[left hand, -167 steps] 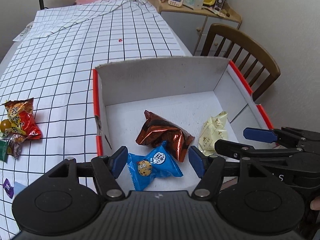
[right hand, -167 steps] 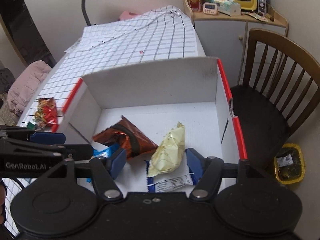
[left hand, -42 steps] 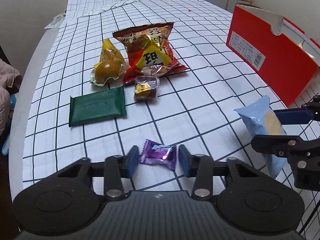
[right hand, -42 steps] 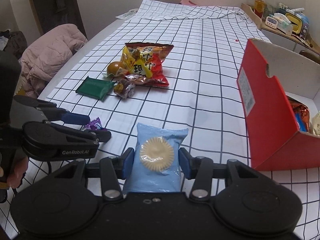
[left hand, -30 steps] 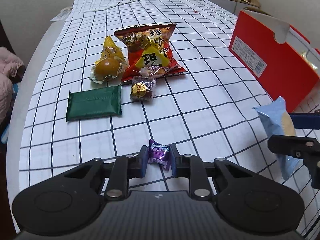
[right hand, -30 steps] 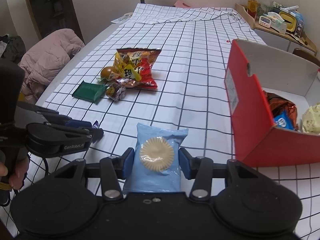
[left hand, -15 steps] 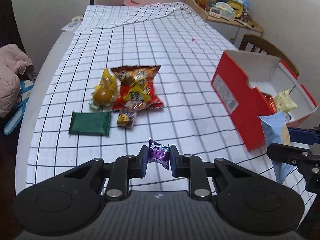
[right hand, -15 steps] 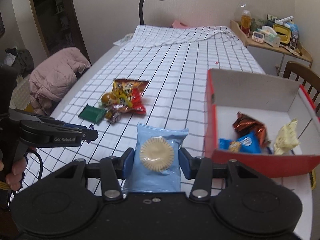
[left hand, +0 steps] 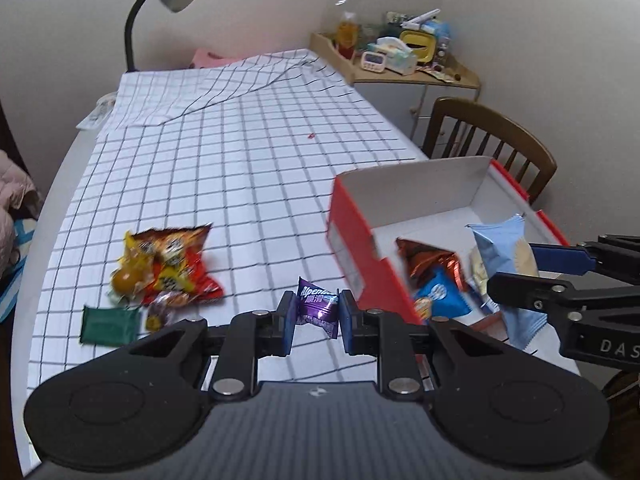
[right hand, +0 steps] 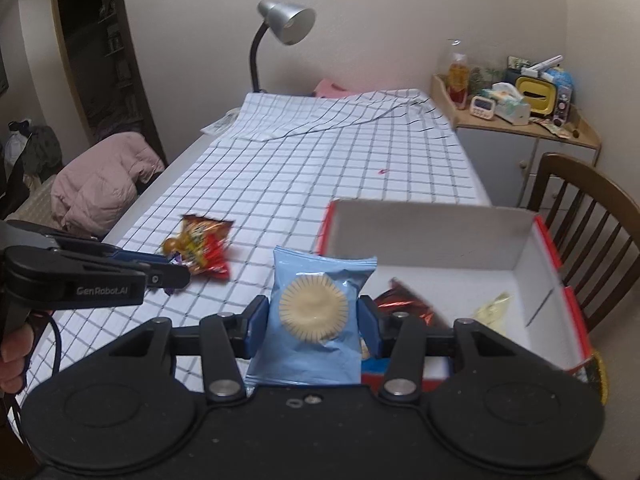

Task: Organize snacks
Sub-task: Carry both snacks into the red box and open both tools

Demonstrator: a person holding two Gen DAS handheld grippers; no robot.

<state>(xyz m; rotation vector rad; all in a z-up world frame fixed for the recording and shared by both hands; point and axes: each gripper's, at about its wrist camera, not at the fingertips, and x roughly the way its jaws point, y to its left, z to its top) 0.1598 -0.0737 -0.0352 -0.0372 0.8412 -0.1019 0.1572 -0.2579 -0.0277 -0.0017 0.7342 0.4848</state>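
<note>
While above the red box [left hand: 352,248], left fingers [left hand: 289,322] around purple candy [left hand: 317,307], right fingers [right hand: 256,326] around blue cookie packet [right hand: 312,320].

A grid-checked cloth [right hand: 320,168] covers the table; a silver lamp [right hand: 286,24] stands at its far edge, a wooden chair [right hand: 588,216] by its right edge.

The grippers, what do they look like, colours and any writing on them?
Both are black plastic with blue fingers and round silver bolts. The left gripper reads "GenRobot.AI" in white on its side, with a black cable by the hand. The right gripper shows white letters "DAS" in the left view.
</note>
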